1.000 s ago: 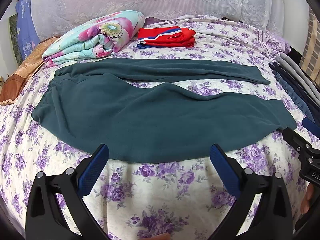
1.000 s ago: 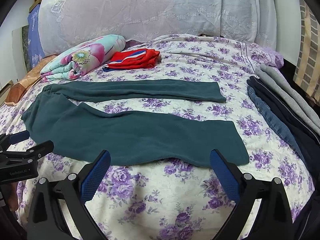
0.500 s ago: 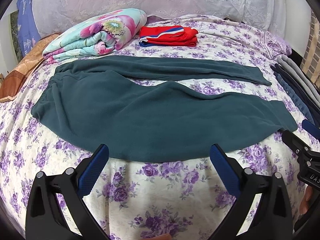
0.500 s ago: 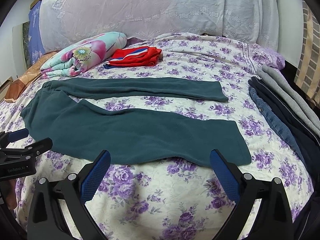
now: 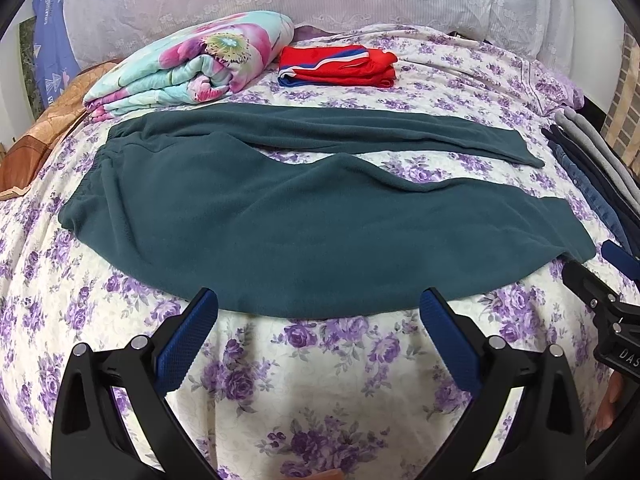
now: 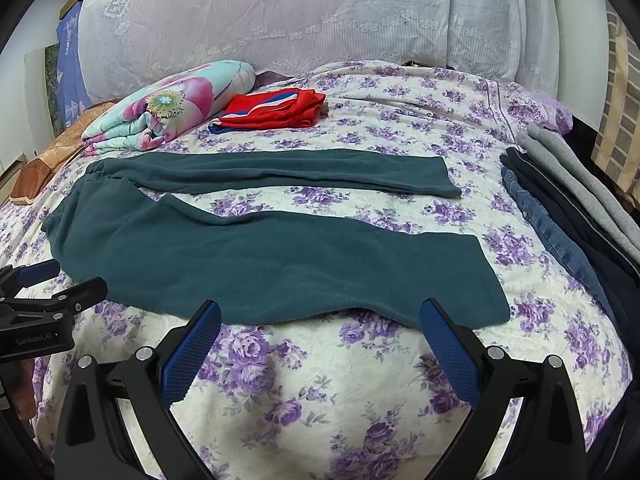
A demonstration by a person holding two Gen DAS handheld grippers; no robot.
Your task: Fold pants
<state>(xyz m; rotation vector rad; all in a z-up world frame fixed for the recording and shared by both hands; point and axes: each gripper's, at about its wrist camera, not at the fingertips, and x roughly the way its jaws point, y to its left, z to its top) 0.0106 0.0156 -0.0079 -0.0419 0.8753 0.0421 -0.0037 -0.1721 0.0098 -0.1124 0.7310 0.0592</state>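
Dark teal pants (image 5: 280, 216) lie flat on the flowered bed, waistband to the left, both legs spread apart and pointing right; they also show in the right wrist view (image 6: 256, 256). My left gripper (image 5: 318, 304) is open and empty, just in front of the near edge of the near leg. My right gripper (image 6: 320, 316) is open and empty, in front of the near leg close to its cuff (image 6: 488, 280). Each gripper shows at the edge of the other's view, the right one (image 5: 600, 280) and the left one (image 6: 52, 288).
A rolled flowered quilt (image 5: 192, 64) and folded red shorts (image 5: 340, 66) lie at the back of the bed. A stack of folded jeans and grey trousers (image 6: 572, 208) lies along the right edge. A lace-covered headboard (image 6: 300, 12) stands behind.
Both grippers have edged a little further forward towards the near leg of the pants. The pants have not moved. Both grippers stay open.
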